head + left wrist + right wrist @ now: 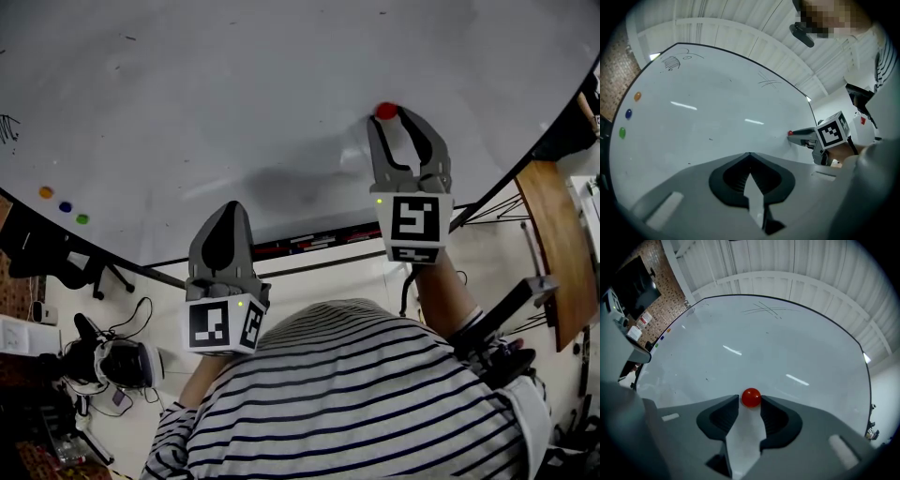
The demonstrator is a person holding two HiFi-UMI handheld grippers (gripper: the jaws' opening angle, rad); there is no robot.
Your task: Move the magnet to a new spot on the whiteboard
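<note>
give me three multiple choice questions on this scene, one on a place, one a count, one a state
1. Where is the red magnet?
A) between the right claw's tips
B) on a desk
C) on the floor

2. How many small magnets sit at the whiteboard's left edge?
A) one
B) three
C) six

3. The left claw is:
A) wide open
B) shut on a pen
C) shut and empty

Answers:
1 A: the right gripper view shows both tips against it.
2 B: the head view shows one orange, one blue and one green.
3 C: its tips meet with nothing between them.
</note>
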